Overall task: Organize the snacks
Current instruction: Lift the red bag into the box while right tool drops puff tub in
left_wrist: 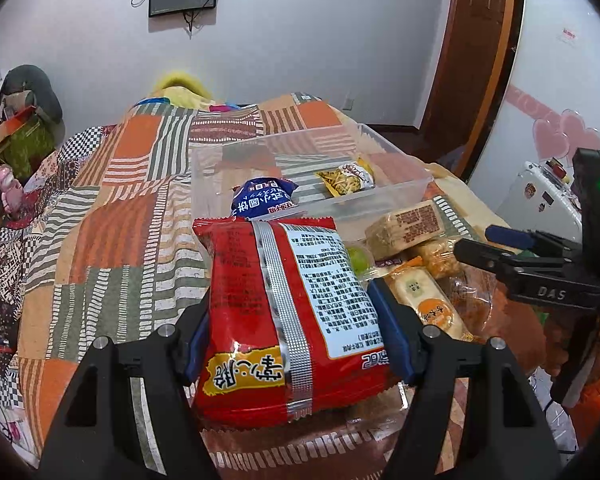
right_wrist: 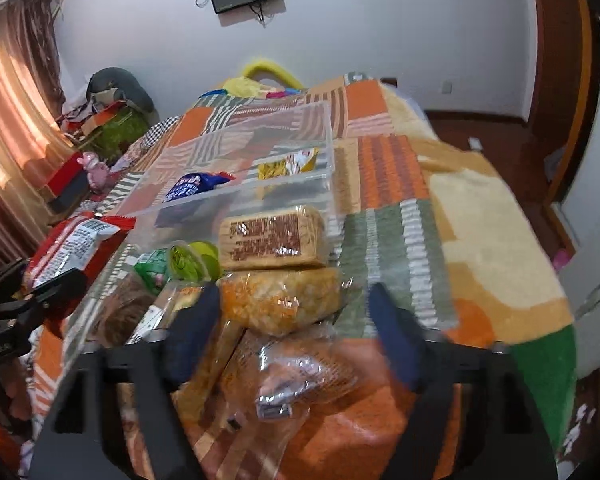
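From the left wrist view, the left gripper (left_wrist: 296, 320) has its fingers clamped on either side of a red snack bag (left_wrist: 284, 312), which is lifted above the patchwork bedspread (left_wrist: 112, 216) with its back label facing the camera. Ahead of it sits a clear plastic bin (left_wrist: 400, 196) on the bed, already holding a blue cookie packet (left_wrist: 262, 196) and a yellow snack packet (left_wrist: 346, 178). To the right lies a pile of loose snacks, among them a tan wafer pack (left_wrist: 406, 224). The right gripper (left_wrist: 500, 246) shows at the edge of this view.

From the right wrist view, the right gripper (right_wrist: 296, 320) has its fingers spread wide and empty, hovering over the pile: an orange puffed-snack pack (right_wrist: 280, 304) lies between them, the tan wafer pack (right_wrist: 274, 238) just beyond, green jelly cups (right_wrist: 192, 258) to the left. This picture is blurred near the fingers.

By the look of it, the sorting is early: two packets are binned, one bag is in hand, and most of the pile remains.
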Demonstrator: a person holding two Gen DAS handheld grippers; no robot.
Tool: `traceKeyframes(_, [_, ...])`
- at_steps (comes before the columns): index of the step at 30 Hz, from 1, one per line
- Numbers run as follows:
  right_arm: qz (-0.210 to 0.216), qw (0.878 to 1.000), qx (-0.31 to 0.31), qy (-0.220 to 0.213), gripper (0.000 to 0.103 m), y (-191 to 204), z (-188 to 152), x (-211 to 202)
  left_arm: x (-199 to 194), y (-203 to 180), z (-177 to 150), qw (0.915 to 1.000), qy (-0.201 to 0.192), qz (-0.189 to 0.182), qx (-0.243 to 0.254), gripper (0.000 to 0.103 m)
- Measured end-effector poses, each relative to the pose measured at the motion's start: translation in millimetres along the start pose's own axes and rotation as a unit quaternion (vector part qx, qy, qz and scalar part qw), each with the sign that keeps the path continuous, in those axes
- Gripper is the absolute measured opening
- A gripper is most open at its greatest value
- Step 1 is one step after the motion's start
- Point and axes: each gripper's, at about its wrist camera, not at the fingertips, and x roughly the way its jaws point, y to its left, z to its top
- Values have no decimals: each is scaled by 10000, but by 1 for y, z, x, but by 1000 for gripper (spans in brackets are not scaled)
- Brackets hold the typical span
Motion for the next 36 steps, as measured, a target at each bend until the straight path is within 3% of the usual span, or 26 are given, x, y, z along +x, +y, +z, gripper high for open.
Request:
traceKeyframes(9, [-162,9990,-262,314,84,18,6,36,9,4,-5,9999,118,-4,-79,70])
traceKeyframes(14, [-154,9993,3,328,80,-3,-1,32,12,6,-5,9998,122,-48,-140,70])
traceKeyframes(16, [-179,9994,122,257,76,-12,-4,25,14,6,-6,9997,137,-75,-172,70])
traceKeyframes(22, [-75,9986,261,452,46,-28,-3,31,16,4,-6,9996,162,-101,-191,70])
traceKeyframes(31, [-180,9996,-72,212,45,-17,-10,5,2,8,13,9998,-128,-16,-174,70])
traceKeyframes(36, [-128,9997,-111,-166,45,-17,2,-27,0,13,31,9993,-303,39,-214,70])
